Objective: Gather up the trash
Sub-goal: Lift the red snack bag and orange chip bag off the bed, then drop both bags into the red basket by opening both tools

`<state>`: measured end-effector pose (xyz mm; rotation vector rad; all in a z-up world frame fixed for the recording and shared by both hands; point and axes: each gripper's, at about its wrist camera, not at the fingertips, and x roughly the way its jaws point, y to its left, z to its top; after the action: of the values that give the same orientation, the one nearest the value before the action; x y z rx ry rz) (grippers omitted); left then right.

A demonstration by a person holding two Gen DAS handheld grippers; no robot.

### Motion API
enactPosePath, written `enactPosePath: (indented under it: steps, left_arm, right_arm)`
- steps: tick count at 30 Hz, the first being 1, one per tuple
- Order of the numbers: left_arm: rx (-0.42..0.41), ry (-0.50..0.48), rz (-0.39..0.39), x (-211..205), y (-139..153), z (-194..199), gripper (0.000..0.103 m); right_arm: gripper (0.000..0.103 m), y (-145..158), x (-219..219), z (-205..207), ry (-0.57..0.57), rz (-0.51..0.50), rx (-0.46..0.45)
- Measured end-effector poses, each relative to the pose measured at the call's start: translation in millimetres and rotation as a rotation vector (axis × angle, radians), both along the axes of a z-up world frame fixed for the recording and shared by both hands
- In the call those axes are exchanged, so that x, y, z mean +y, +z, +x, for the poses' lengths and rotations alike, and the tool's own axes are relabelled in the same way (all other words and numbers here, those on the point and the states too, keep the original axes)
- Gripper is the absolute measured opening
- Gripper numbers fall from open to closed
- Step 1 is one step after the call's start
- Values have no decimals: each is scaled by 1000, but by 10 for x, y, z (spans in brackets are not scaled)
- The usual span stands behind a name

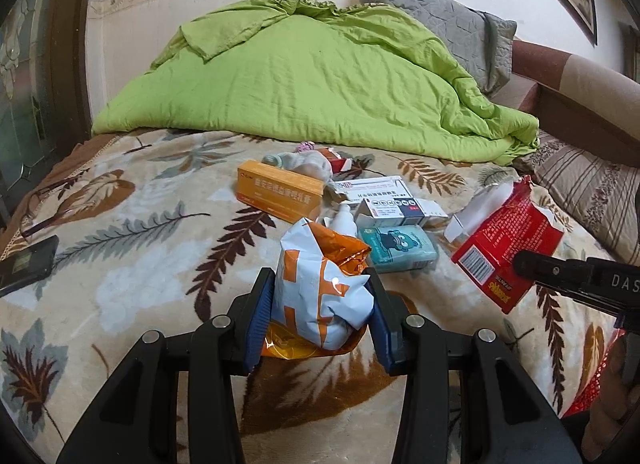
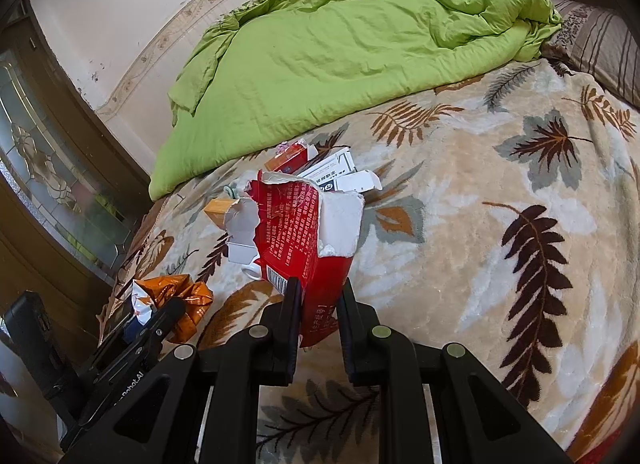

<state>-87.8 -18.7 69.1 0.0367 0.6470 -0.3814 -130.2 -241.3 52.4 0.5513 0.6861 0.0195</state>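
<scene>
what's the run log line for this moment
left hand-held gripper: shut on crumpled wrapper | right hand-held gripper: shut on red box

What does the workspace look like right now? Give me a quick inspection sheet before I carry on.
Surface: bed covered by a leaf-print blanket.
Job's things: white-and-orange crumpled bag in the left gripper; torn red box in the right gripper.
Clutter: orange box, white medicine boxes, teal tissue pack and small white bottle lie on the blanket; dark phone-like item at the left edge.
Grippers: both shut on their items.
Cables: nothing seen.
Surroundings: green duvet heaped behind, grey pillow, wall, glass-panelled door.
</scene>
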Motion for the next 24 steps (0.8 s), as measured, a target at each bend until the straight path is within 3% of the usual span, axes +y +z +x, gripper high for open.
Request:
enactPosePath:
  steps: [13,24]
  left_arm:
    - [2,-12,9,-43,-19,-7,43]
    - [-2,-143,23,-292,20,-175,42]
  right_arm:
    - [19,-9,-16,9,-7,19,1]
    - [19,65,-91,-135,-39,37,-28]
